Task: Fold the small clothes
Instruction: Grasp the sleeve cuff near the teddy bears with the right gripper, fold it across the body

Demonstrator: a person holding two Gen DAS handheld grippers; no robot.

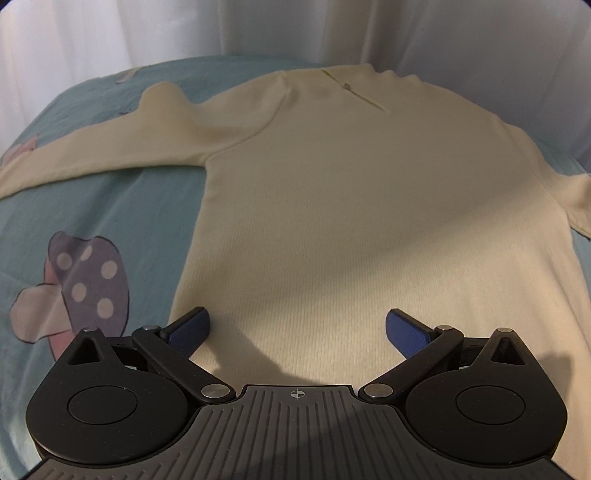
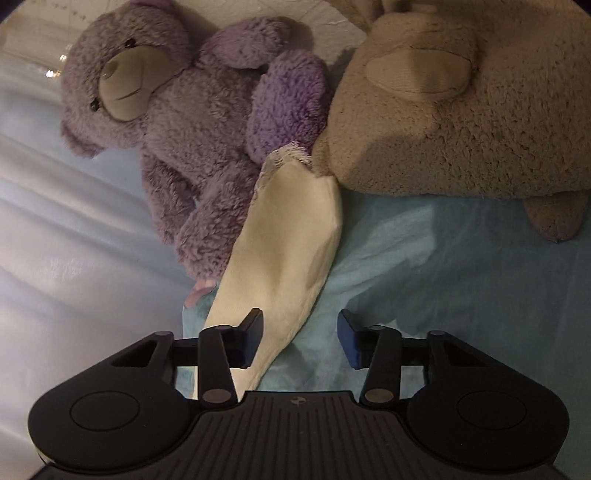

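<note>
A cream long-sleeved top (image 1: 332, 192) lies flat on the blue bedsheet (image 1: 110, 206), neck at the far end, one sleeve (image 1: 92, 147) stretched out to the left. My left gripper (image 1: 297, 328) is open above the hem, its blue pads wide apart, holding nothing. In the right wrist view the other cream sleeve (image 2: 288, 251) runs away from me toward the plush toys. My right gripper (image 2: 301, 338) is open over the near part of that sleeve, left pad above the cloth, right pad above the sheet.
A purple teddy bear (image 2: 192, 122) and a beige plush toy (image 2: 461, 110) lie at the sleeve's far end. White curtains (image 1: 295, 26) hang behind the bed. The sheet has a mushroom print (image 1: 81, 284) left of the top.
</note>
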